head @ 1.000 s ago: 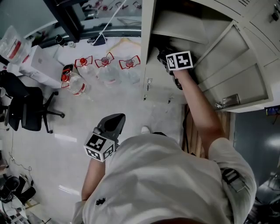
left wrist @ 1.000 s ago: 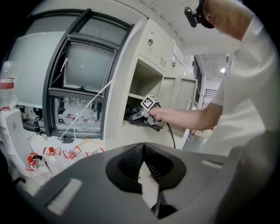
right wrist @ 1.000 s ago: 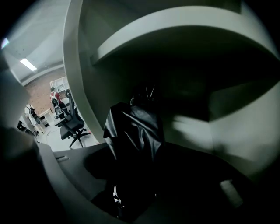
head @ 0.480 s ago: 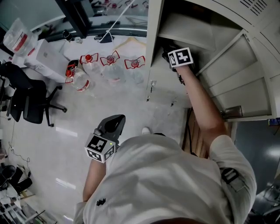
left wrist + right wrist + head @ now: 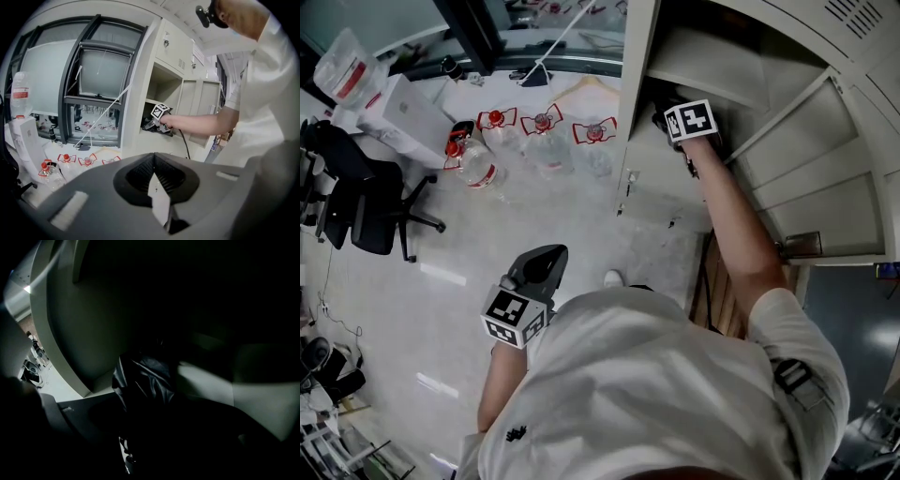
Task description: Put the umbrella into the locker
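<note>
reaching into an open compartment of the pale grey metal locker [image 5: 639, 112], the right tool [image 5: 680, 122] has its jaws clamped on the black folded fabric umbrella [image 5: 146, 380]. the right gripper view is very dim. it does show the crumpled dark cloth rising from between the jaws, already inside the compartment and near its pale side wall. whether the umbrella rests on the compartment floor or hangs just above it cannot be told.

the left tool [image 5: 540, 264] hangs low at the person's left side, well apart from the locker, with its jaws together on nothing. it appears to have no part in this step.

the step in hand looks like the placing itself, and the task seems close to done, with only the release left. the next move likely calls for settling the umbrella onto the compartment floor and then parting the right jaws fully so the loose cloth does not catch. the right tool would then draw straight back out past the grey hinged locker door [image 5: 811, 178], which stands open beside the arm.
</note>
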Motion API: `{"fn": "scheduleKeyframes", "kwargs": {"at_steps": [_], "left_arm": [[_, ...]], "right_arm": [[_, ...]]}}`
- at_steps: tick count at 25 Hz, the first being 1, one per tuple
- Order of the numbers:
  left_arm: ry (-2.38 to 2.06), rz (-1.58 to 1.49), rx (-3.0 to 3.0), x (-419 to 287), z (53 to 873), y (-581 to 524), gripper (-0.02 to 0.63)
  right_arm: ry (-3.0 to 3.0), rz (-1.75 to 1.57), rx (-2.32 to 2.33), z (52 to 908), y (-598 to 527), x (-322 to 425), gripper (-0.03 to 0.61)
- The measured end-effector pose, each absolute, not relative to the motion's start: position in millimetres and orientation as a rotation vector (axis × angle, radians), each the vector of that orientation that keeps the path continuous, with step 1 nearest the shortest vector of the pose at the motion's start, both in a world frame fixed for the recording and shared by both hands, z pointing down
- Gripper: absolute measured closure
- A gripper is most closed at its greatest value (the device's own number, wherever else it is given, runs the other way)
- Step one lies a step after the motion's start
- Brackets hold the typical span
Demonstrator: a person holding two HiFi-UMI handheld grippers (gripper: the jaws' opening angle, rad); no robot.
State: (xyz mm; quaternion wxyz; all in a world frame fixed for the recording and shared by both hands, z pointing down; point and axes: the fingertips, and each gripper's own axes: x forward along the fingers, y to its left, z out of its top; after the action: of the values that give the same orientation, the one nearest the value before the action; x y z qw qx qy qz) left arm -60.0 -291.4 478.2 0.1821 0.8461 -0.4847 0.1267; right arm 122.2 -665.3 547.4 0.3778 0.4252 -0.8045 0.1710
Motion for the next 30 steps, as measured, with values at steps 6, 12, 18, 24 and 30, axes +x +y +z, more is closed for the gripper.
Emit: {"fn": "scheduleKeyframes", "kwargs": {"at_steps": [6,12,18,24,30], "left_arm": [[-1.371,0.361,2.373,-65.2,479.9,-279.2,0.558],[-1.339,0.365,2.385,-68.0,480.4,-261.8,0.558],[-1.284,0.367,2.436,-70.9,476.7,-246.3,0.557],[-1.223,0.370,2.483,-75.4,475.4,-220.2,0.558],[-1.164,0.367,2.530,-83.5,475.3,-188.9,0.558]], "right_arm": [[-2.059,0.415,1.096,542.2,-664.2,123.1,0.316],[-2.069,0.364,1.157,520.4,-648.8,133.1,0.316],[-2.087,0.323,1.233,495.4,-619.7,142.1,0.316],[-2.097,0.317,1.287,481.0,-577.6,149.2,0.316],[-2.093,0.317,1.342,476.5,-519.5,154.5,0.318]]}}
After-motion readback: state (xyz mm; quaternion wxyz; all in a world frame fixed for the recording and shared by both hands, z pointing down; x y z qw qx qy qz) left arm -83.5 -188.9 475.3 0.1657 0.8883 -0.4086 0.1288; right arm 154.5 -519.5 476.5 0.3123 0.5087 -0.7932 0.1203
